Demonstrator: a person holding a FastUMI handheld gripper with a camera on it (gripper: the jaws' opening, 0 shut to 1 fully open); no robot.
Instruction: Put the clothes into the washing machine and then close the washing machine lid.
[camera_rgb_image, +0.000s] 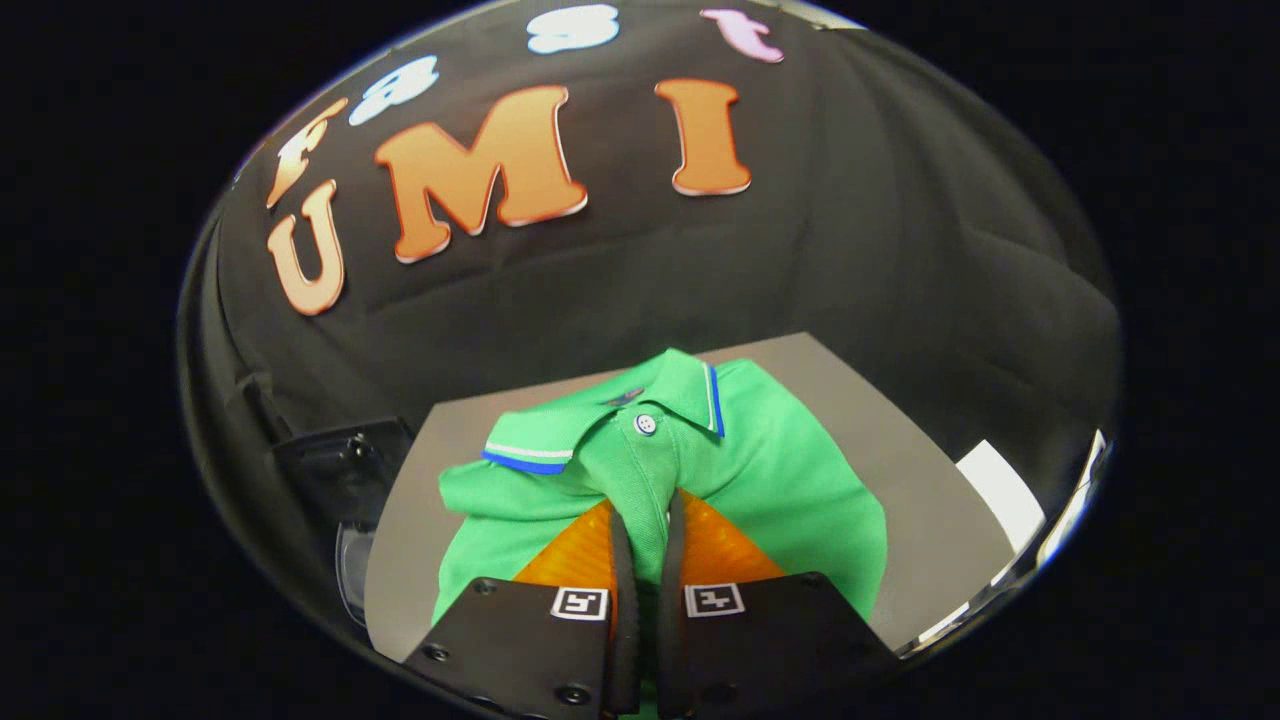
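Gripper view: my gripper (646, 520) clamped on green polo shirt (700, 470); pickup step. Next I carry to dark washing machine (345, 480), ten o'clock.

Shirt (700, 470) on table (900, 460), pinched between hand-held gripper (645, 520) fingers.

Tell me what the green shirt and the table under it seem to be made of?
The green polo shirt, pinched in a fold between the gripper fingers, looks like soft matte knit cotton or a blend: fine pique-like texture, ribbed striped collar, plastic-looking button. The grey tabletop looks smooth and matte, probably laminate or painted board.
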